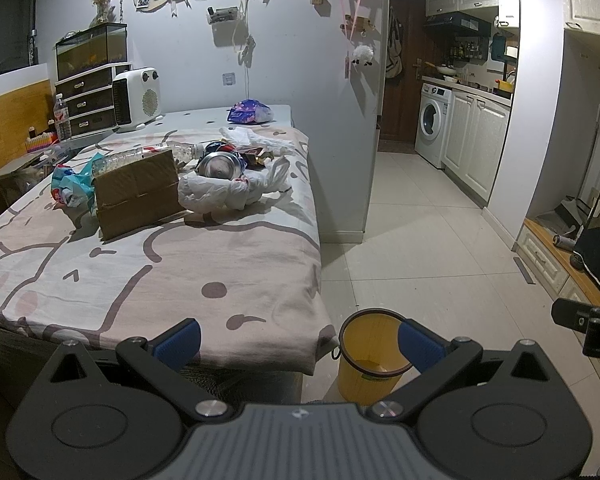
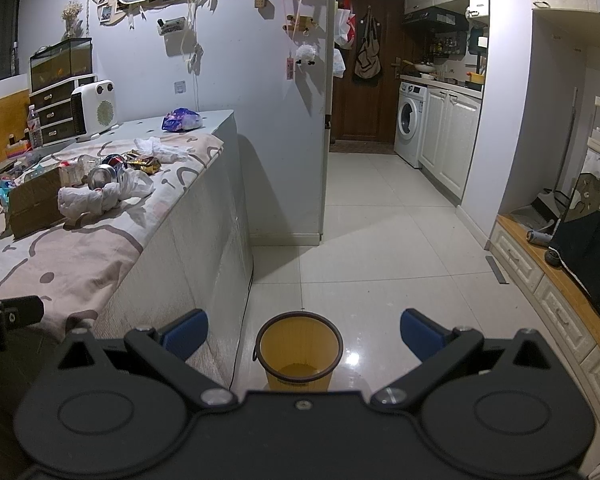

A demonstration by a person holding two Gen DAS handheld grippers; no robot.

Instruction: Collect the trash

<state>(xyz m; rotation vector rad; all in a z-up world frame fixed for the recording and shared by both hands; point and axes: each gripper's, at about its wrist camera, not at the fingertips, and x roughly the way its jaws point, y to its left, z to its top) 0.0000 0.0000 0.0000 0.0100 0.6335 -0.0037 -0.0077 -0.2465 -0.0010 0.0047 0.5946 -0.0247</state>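
While both jaws gape wide and empty, the left gripper [image 1: 299,342] and right gripper [image 2: 304,334] hover above the yellow bin [image 2: 299,350] at six o'clock.

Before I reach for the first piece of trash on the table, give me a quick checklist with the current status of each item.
1. Left gripper free: ok, jaws wide apart, nothing between them.
2. Right gripper free: ok, jaws wide apart, nothing held.
3. Bin ready: ok, upright on the floor beside the table corner, mouth open, looks empty.
4. Trash located: ok, box, white bag, can and bottle cluster mid-table.
5. Path to the pile: ok, only bare cloth lies between the left gripper and the box.
6. Box contents: cannot tell, its flaps look closed.
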